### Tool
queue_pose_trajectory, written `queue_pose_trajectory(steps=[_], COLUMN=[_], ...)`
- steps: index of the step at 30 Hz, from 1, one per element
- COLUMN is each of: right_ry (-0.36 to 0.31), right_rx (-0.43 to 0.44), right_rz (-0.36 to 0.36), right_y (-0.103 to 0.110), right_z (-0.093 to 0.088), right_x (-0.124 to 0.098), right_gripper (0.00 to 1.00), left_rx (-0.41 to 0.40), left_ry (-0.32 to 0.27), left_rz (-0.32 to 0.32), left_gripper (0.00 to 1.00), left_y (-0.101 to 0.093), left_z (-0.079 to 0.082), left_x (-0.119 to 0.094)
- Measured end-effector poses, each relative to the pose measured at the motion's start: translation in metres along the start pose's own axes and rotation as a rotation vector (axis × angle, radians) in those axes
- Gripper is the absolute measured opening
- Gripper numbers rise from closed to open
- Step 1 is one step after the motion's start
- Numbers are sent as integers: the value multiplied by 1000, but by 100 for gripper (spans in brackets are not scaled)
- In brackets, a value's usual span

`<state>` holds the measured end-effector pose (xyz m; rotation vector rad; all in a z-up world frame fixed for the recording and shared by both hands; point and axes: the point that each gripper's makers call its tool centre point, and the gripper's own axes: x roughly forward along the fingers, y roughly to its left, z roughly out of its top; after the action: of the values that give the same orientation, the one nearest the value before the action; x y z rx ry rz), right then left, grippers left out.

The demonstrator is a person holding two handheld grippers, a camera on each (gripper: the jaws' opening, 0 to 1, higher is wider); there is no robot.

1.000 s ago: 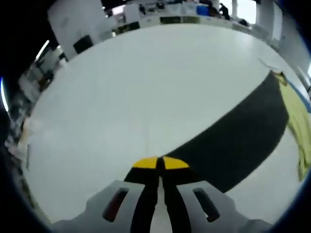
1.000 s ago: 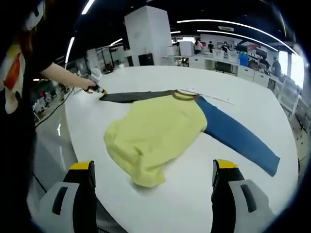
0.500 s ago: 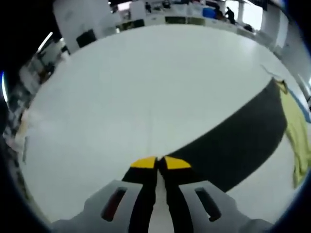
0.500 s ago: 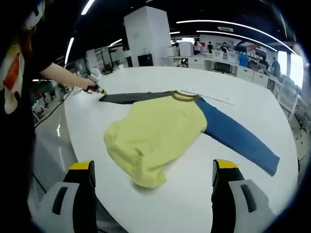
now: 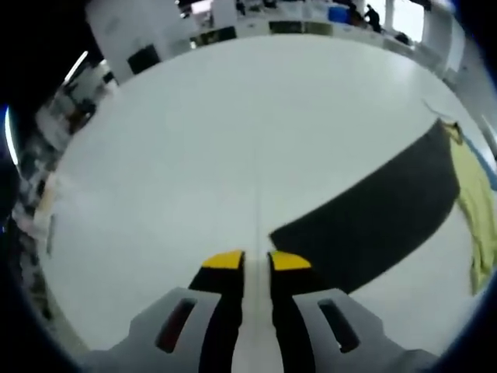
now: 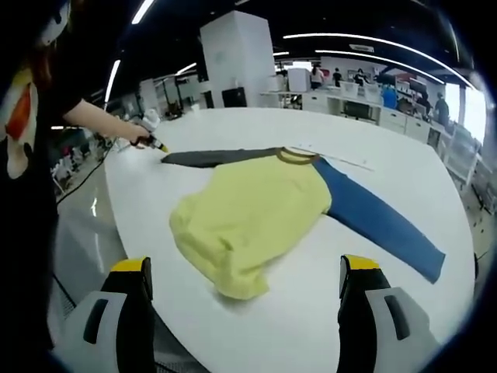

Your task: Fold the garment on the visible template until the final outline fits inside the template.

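A long-sleeved garment lies flat on the white round table [image 6: 233, 124]: a yellow body [image 6: 248, 217], a dark grey sleeve [image 6: 217, 155] and a blue sleeve [image 6: 380, 221]. In the left gripper view the dark sleeve [image 5: 373, 210] ends just ahead and right of my left gripper [image 5: 256, 260], whose jaws stand slightly apart with bare table between them. The yellow body [image 5: 474, 202] shows at the right edge. The left gripper [image 6: 159, 145] sits at the dark sleeve's cuff. My right gripper [image 6: 246, 266] hangs open near the yellow hem, holding nothing.
A person's arm [image 6: 93, 120] reaches in from the left with the left gripper. A thin pale line [image 6: 334, 155] runs on the table behind the collar. Desks, a white pillar [image 6: 237, 54] and people stand in the hall beyond. The table edge [image 6: 116, 225] is close on the left.
My left gripper's jaws have parted and let go of the dark sleeve's cuff, which now lies on the table just ahead. The right gripper has stayed put.
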<state>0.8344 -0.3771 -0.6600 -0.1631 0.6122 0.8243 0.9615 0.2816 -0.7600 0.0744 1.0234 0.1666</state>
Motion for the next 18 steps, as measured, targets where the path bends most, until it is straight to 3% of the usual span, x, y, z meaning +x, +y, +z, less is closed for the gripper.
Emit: queue_pose_trajectory(steps=[10,18], right_ry=[-40,-78], right_rx=[-27,-50], right_rz=[9,5], right_y=[3,5], right_z=[14,20], right_x=[-5,-15], right_gripper=[100,100], left_rx=[5,18], left_ry=[-54,-82], left_rz=[-22,-44], left_gripper=[16,22], left_y=[-10,-18], left_z=[11,8], left_x=[-37,-65])
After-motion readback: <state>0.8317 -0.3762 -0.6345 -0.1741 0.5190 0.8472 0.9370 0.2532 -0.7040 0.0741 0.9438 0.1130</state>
